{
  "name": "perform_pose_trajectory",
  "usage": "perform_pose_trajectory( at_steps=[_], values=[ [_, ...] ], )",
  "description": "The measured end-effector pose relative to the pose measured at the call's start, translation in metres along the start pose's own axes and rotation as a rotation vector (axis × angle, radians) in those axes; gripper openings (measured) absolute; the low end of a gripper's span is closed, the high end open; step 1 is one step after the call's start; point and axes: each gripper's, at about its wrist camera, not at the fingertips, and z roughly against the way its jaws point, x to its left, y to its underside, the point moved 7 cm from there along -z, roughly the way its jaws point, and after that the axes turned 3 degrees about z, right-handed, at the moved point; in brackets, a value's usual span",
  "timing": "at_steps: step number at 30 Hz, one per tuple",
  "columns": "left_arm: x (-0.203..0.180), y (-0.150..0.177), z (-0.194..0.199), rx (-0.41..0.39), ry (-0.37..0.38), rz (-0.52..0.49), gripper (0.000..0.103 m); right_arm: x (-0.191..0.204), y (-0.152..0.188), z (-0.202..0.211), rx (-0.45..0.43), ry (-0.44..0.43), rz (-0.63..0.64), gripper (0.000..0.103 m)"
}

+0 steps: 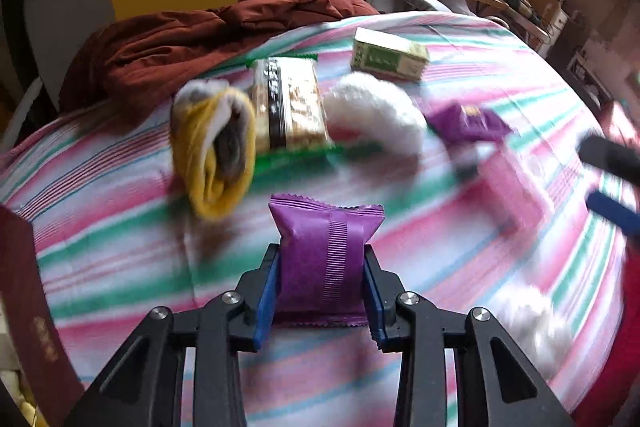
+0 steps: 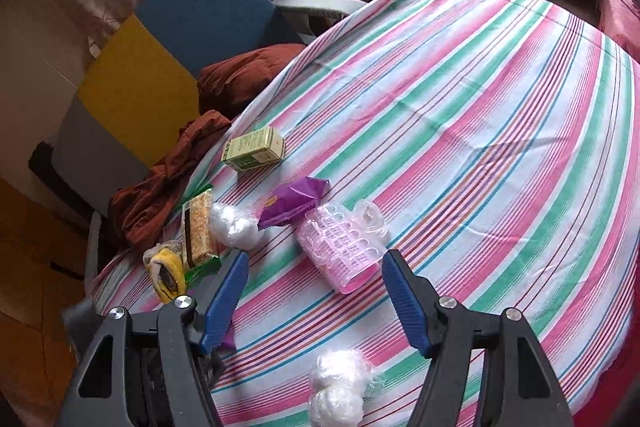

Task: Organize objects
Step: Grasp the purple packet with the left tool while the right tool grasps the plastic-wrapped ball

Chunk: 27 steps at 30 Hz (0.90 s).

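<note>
Left claw (image 1: 325,269) is gripping a purple packet (image 1: 326,255) between both blue pads, lifted over the striped sheet (image 1: 120,235) (background blurred). Right claw (image 2: 314,281) is hanging spread wide, holding nothing, a pink case (image 2: 340,251) lying at its 12 o'clock, a second purple packet (image 2: 294,207) at 11.

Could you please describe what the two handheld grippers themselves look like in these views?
Both look the same. The left gripper and the right gripper have matte black angular linkage arms with triangular cut-outs, joined by round silver bolts. Each finger carries a flat blue pad with fine ribbing. No cables, markings, sleeves or hands show.
</note>
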Motion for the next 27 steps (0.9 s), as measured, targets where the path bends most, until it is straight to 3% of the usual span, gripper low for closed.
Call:
perform_pose_trajectory(
  at_steps=[7,14,22,25,27],
  values=[
    [0.005,0.048,0.031,0.019,0.016,0.018,0.038,0.008,0.025,-0.028,0.170,0.036,0.072,0.070],
    [0.006,0.078,0.049,0.018,0.019,0.024,0.038,0.015,0.043,-0.040,0.240,0.087,0.160,0.070],
    [0.006,0.089,0.056,0.024,0.051,0.011,0.037,0.016,0.065,-0.029,0.302,0.143,0.214,0.069],
    [0.002,0.096,0.065,0.011,0.069,-0.001,0.037,0.010,0.077,-0.034,0.348,0.160,0.225,0.058],
    [-0.001,0.101,0.075,-0.012,0.075,-0.016,0.037,0.008,0.083,-0.038,0.367,0.168,0.261,0.040]
  ],
)
